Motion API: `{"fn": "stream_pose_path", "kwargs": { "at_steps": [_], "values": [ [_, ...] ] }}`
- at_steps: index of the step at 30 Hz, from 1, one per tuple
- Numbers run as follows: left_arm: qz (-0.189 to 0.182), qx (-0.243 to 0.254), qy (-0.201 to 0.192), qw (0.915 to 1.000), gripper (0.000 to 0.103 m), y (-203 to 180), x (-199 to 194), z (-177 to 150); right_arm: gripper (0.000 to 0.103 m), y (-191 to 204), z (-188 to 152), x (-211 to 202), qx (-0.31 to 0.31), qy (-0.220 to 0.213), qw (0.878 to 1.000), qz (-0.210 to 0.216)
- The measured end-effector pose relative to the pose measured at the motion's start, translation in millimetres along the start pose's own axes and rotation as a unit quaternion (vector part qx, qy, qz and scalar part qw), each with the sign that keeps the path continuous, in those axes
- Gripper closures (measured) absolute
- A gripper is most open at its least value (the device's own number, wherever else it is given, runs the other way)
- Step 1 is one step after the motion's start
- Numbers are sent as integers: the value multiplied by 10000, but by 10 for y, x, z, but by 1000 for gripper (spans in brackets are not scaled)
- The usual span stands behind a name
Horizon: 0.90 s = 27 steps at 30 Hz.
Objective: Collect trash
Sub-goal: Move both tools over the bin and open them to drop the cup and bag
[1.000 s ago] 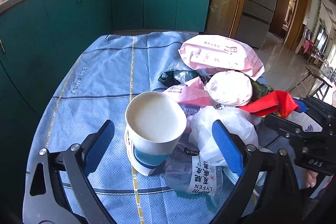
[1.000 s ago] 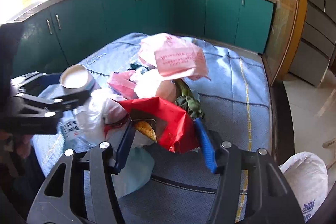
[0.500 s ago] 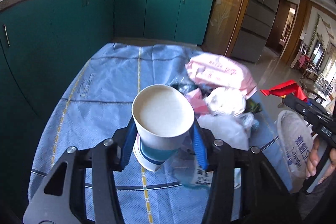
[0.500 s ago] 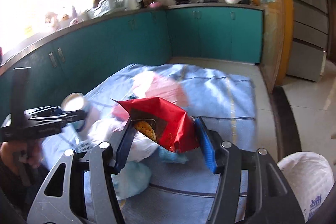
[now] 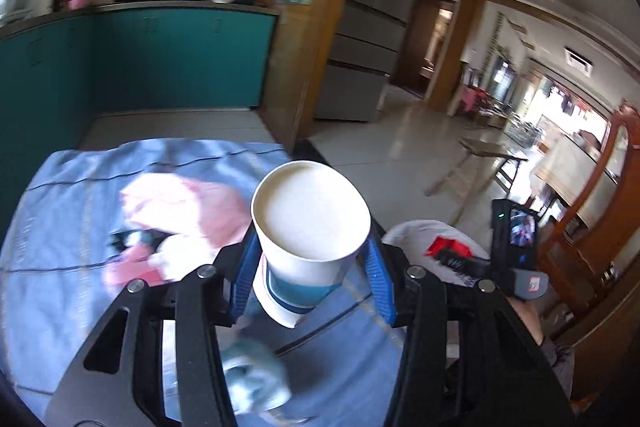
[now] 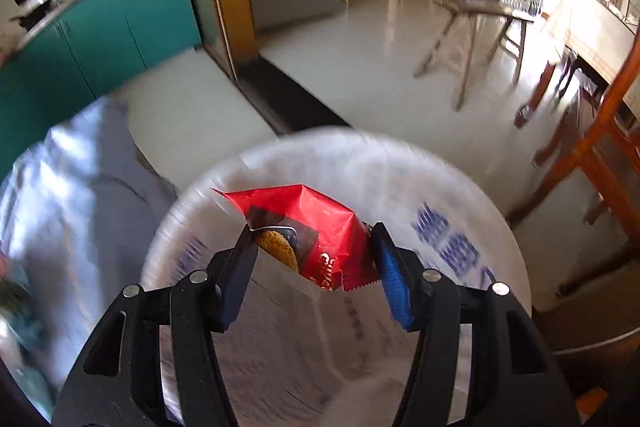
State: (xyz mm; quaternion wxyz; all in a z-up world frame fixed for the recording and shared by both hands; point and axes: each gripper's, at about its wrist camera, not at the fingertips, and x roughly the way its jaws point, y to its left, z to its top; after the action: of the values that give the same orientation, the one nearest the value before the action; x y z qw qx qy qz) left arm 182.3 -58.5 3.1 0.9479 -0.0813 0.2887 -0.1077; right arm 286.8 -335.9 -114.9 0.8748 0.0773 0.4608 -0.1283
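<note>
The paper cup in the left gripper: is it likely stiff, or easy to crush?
The paper cup is probably light and thin-walled, so likely easy to crush. Its rim looks slightly oval where the left gripper clamps it. It appears empty, so it likely tips easily.

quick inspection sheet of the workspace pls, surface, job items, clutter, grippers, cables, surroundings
surface: blue cloth over the table.
job's things: paper cup and red wrapper, both gripped; white sack open under the wrapper.
clutter: pink bags and blurred scraps on the cloth.
grippers: left gripper shut on the cup; right gripper shut on the wrapper, over the sack.
cables: nothing seen.
surroundings: teal cabinets, fridge, wooden bench.
</note>
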Motion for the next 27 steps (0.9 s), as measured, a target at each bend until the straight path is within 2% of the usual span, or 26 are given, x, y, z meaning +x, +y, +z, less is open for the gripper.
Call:
{"fn": "stream_pose_path", "kwargs": {
  "at_steps": [3,5,8,12,13,15,18,20,22,24,27],
  "values": [
    [-417,176,240,9987,53,-329,346,-15,42,-59,-56,11,88,57,9999,-36],
    [-737,174,536,9957,53,-513,623,-70,34,-137,-29,-51,339,-150,9993,36],
    [-1121,252,925,9891,53,-773,1011,-175,24,-342,53,-267,939,-797,9922,203],
    [-1413,377,1240,9814,52,-1082,1405,-292,21,-579,41,-585,1700,-1577,9725,215],
    [-1511,374,1301,9792,50,-1149,1500,-319,20,-684,38,-656,1956,-1786,9641,195],
    [-1626,384,1324,9770,29,-1243,1653,-367,15,-839,-25,-794,2392,-2140,9470,153],
    [-1651,400,1347,9762,22,-1275,1736,-404,14,-912,-45,-817,2600,-2240,9391,194],
    [-1599,408,1325,9773,21,-1233,1715,-403,14,-889,-6,-750,2507,-2115,9443,281],
    [-1292,382,1171,9839,18,-1105,1537,-430,14,-832,26,-710,2311,-1970,9519,398],
    [-916,316,969,9906,16,-889,1341,-406,14,-728,74,-659,2017,-1853,9607,459],
    [-227,239,638,9974,13,-614,1088,-388,10,-361,127,-549,1239,-1506,9794,531]
  ]
}}
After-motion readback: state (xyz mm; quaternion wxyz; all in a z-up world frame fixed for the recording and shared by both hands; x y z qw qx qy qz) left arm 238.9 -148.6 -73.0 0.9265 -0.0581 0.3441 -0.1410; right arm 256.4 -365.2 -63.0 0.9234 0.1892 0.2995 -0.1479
